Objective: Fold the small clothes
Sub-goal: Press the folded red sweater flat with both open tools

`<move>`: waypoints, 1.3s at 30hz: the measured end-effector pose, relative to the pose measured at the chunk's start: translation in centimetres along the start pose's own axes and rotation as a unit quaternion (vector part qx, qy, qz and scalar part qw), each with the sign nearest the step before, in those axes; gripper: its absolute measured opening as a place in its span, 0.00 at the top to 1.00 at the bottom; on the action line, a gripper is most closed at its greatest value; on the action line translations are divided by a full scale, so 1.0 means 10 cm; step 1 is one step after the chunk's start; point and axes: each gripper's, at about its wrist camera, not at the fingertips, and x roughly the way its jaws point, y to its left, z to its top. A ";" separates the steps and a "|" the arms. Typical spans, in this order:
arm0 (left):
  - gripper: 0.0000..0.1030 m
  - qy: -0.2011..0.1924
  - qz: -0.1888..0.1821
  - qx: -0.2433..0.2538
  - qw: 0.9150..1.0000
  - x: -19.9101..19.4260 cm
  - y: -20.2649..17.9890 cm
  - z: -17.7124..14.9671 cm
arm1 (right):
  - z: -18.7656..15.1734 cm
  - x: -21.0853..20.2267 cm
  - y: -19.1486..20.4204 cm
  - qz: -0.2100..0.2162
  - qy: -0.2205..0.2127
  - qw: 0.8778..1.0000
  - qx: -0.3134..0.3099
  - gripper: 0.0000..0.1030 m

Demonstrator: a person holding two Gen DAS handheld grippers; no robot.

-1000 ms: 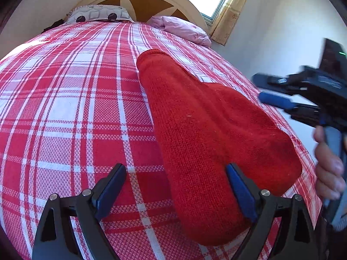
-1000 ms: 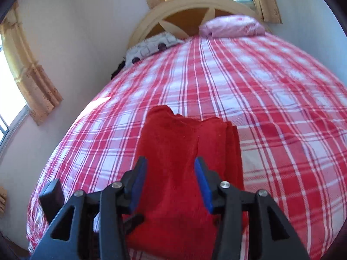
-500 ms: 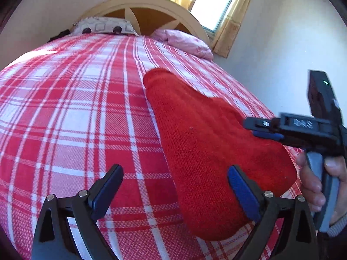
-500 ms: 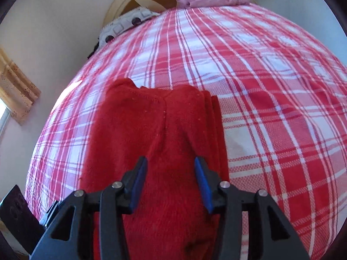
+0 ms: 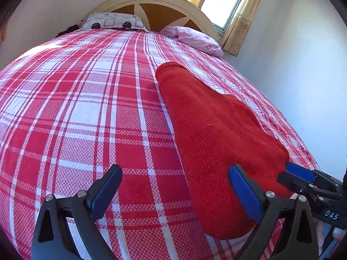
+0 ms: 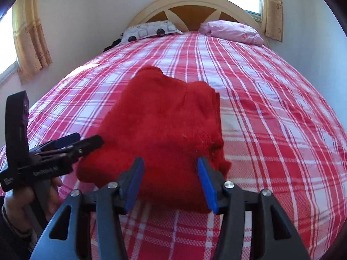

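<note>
A red knitted garment (image 5: 216, 138) lies folded on the red and white plaid bedspread (image 5: 86, 112); it also shows in the right wrist view (image 6: 164, 134). My left gripper (image 5: 175, 192) is open and empty, low over the bed at the garment's near left edge. It appears from the side in the right wrist view (image 6: 73, 143). My right gripper (image 6: 169, 184) is open and empty, just before the garment's near edge. Its fingers show at the right of the left wrist view (image 5: 301, 173), beside the garment's near right corner.
A patterned pillow (image 5: 112, 22) and a pink pillow (image 5: 195, 40) lie at the cream headboard (image 5: 156, 0). A wall runs along the bed's right side (image 5: 292, 75). Curtained windows are behind the headboard (image 6: 269, 6) and on the left wall (image 6: 28, 39).
The right gripper has come down and back from above the garment to its near edge and opened wider. The left gripper stayed open and shifted slightly.
</note>
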 end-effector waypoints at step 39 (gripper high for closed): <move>0.01 0.022 -0.024 -0.018 0.999 -0.13 -0.02 0.22 | 0.03 -0.39 -0.30 0.046 -0.061 0.996 0.034 0.25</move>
